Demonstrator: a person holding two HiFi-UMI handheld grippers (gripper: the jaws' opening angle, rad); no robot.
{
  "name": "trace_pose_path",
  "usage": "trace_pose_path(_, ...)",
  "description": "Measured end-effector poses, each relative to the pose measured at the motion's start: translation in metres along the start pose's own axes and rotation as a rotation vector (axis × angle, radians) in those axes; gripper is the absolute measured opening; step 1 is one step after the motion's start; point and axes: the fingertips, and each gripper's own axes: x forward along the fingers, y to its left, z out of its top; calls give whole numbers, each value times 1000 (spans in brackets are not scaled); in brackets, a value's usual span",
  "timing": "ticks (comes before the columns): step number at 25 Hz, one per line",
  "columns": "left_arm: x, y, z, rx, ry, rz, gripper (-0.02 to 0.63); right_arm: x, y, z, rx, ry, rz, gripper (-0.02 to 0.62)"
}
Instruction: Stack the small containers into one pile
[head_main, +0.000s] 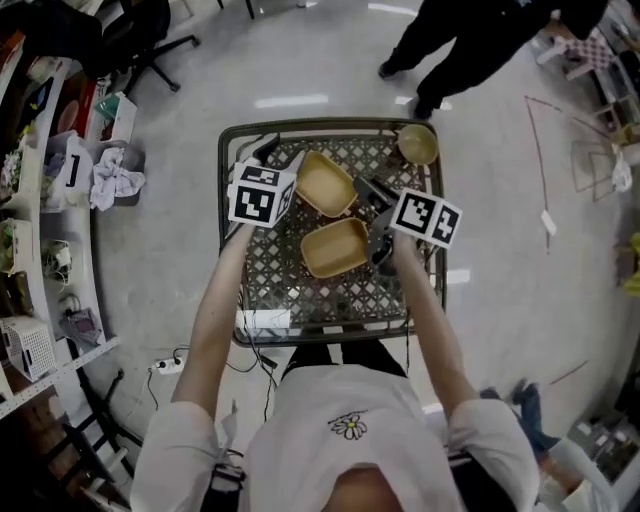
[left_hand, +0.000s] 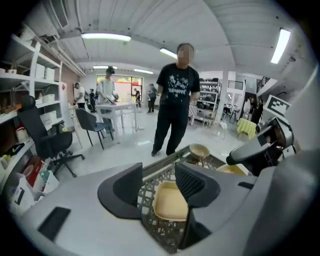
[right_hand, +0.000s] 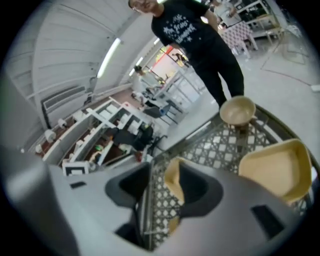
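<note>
Nearest the person, a square tan container (head_main: 335, 247) lies flat on the lattice desk (head_main: 300, 300). Its right rim stands between the wide-open jaws of the right tool (right_hand: 160, 192), seemingly unpinched. The left tool (left_hand: 159, 187) gapes just as wide and holds nothing. Beyond sits a second square container (head_main: 325, 182), then a round bowl (head_main: 417, 144) at the far corner. Nothing is stacked yet. The next move probably calls for pinching a rim and lifting one container squarely over another.
</note>
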Motion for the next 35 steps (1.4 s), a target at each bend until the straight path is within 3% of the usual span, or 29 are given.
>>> trace_pose_path(4, 51, 1, -55, 32, 193, -49, 216, 34, -47, -31, 55, 114, -86, 187)
trace_pose_path(7, 70, 10, -80, 96, 276, -33, 216, 52, -75, -51, 98, 180, -142, 187)
trace_pose_path(14, 98, 13, -118, 57, 389, -75, 184, 71, -107, -79, 183, 263, -202, 187)
trace_pose_path(20, 104, 14, -131, 64, 428, -54, 57, 75, -113, -85, 180, 298, -215, 146)
trace_pose_path(24, 104, 18, -128, 80, 422, -34, 43, 75, -118, -86, 174, 322, -240, 80)
trace_pose_path(29, 90, 16, -111, 72, 372, -33, 37, 69, -113, -76, 175, 267, -242, 58)
trace_pose_path(35, 50, 1, -47, 57, 196, -11, 37, 40, -72, -17, -6, 83, -242, 41)
